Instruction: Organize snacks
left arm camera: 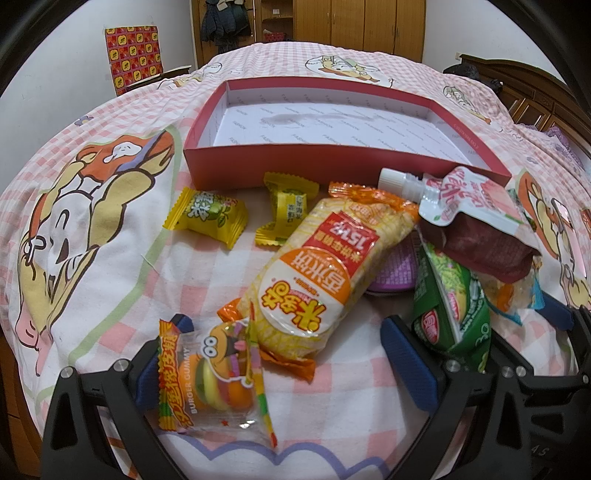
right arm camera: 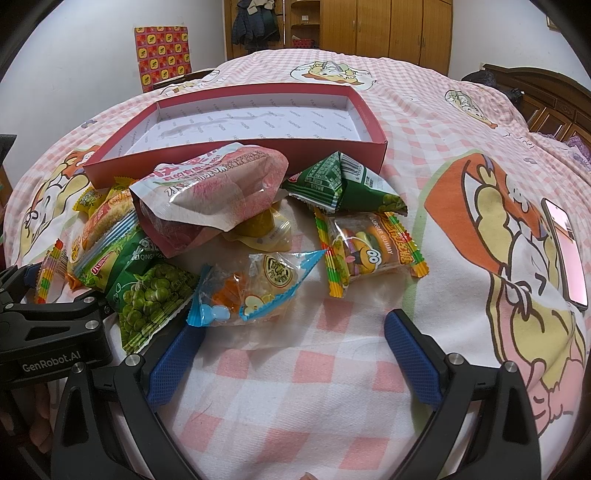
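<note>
On the bed (left arm camera: pixel 122 280), the left claw (left arm camera: pixel 284 354) stands wide apart with a burger gummy packet (left arm camera: pixel 212 373) lying over its left finger and the near end of the rice cracker pack (left arm camera: pixel 317 266) between the fingers; that pack's long axis runs diagonally, from near-left up to far-right toward the red box (left arm camera: pixel 325 162). Two yellow candies (left arm camera: pixel 208 216) lie just before the box's near wall, and a spouted pink pouch (left arm camera: pixel 461 199) points its cap left. The right claw (right arm camera: pixel 295 350) is also spread, gripping nothing, a clear blue-edged snack bag (right arm camera: pixel 255 288) just beyond it. The pink checked cartoon bedsheet covers everything; wooden wardrobes (right arm camera: pixel 388 29) stand behind.
</note>
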